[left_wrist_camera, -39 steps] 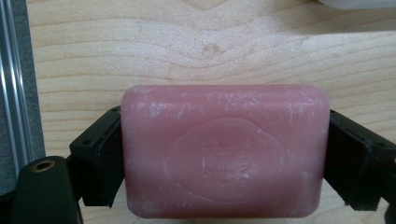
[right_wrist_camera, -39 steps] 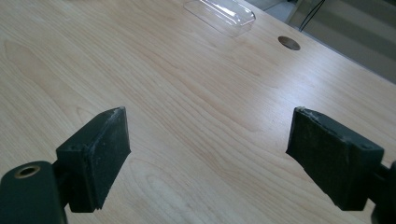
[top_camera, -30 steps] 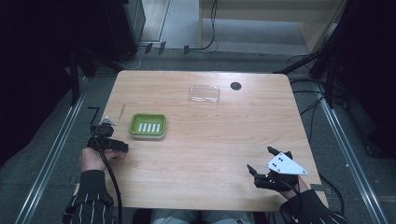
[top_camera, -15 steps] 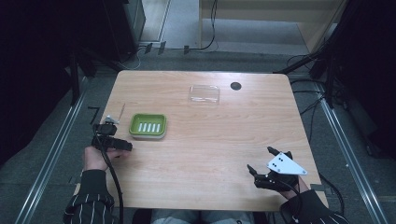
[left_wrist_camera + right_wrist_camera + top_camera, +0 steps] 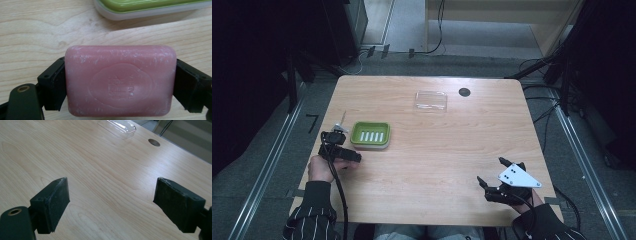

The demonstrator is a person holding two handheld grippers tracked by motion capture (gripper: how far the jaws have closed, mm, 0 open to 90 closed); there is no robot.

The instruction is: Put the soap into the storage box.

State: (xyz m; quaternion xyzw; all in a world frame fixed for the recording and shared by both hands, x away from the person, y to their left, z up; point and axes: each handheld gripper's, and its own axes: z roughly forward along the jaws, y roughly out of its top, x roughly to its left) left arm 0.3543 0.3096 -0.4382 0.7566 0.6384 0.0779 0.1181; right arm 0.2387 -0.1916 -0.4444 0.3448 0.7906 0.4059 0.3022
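Now my left tongs (image 5: 120, 82) squeeze the pink soap (image 5: 120, 80) below the green dish (image 5: 152, 7), ready to drop it in; my right tongs (image 5: 112, 205) wait apart.

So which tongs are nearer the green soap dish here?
Left. The left tongs, shut on the pink soap, sit just off the green soap dish at its near-left corner. The right tongs stand open, far across the table near its front-right edge.

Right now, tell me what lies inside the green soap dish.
The green soap dish holds nothing but its own pale ribs. The pink soap is outside it, clamped in the left gripper.
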